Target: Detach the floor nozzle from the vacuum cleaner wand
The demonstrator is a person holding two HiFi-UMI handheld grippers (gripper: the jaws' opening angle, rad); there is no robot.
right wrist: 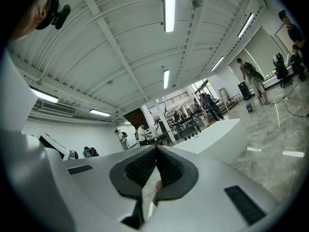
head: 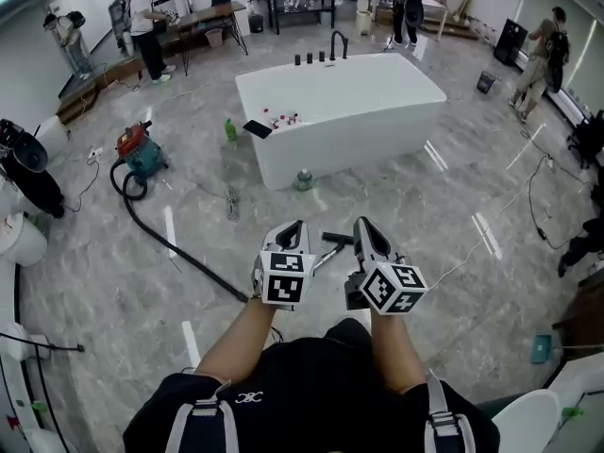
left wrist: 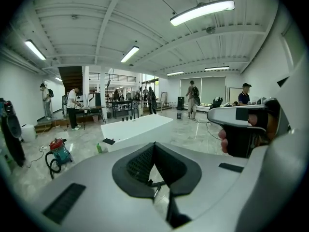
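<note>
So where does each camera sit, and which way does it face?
Head view: on the person's head, looking steeply down at the floor; shows both forearms, left gripper, right gripper.
Left gripper view: on the left gripper, looking along its shut jaws across the hall; right-hand fingers show.
Right gripper view: on the right gripper, over its shut jaws, tilted toward the ceiling.
Shared: all see the white bathtub.

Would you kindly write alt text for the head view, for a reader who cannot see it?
A person holds the left gripper and right gripper, both shut, side by side over a marble floor. A vacuum wand shows between them, a white bathtub farther off.
</note>
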